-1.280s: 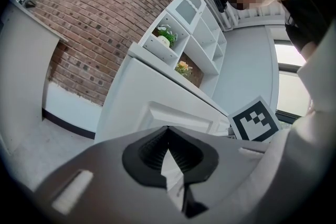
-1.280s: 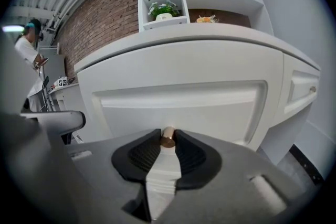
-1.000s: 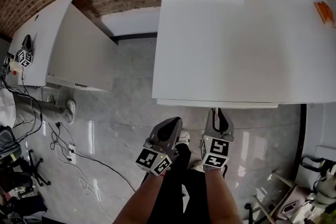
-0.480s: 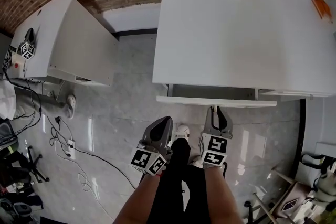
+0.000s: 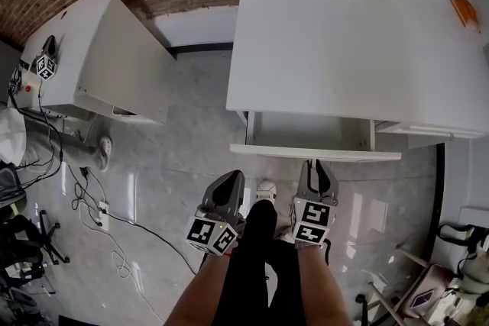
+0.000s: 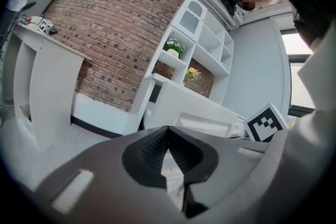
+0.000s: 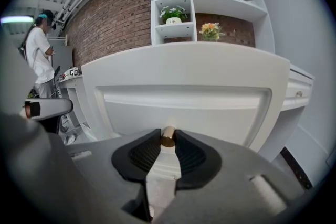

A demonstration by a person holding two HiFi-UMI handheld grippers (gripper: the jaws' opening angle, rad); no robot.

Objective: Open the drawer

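Your right gripper (image 7: 168, 141) is clamped on the drawer's brass knob (image 7: 168, 136). Your left gripper (image 6: 167, 129) is closed on nothing. The white panelled drawer (image 5: 309, 135) stands partway out from under the white desk (image 5: 359, 42). Only the right gripper view shows the knob, and only the head view shows the drawer's inside.

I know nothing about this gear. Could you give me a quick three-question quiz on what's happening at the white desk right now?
1. True or false: the drawer under the white desk is fully closed.
2. Multiple choice: the right gripper is clamped on A) a cable, B) the drawer's brass knob, C) nothing.
3. Fill in: the left gripper has its jaws ____, with nothing between them.

Key: 1 false, it stands partly pulled out; 2 B; 3 shut.
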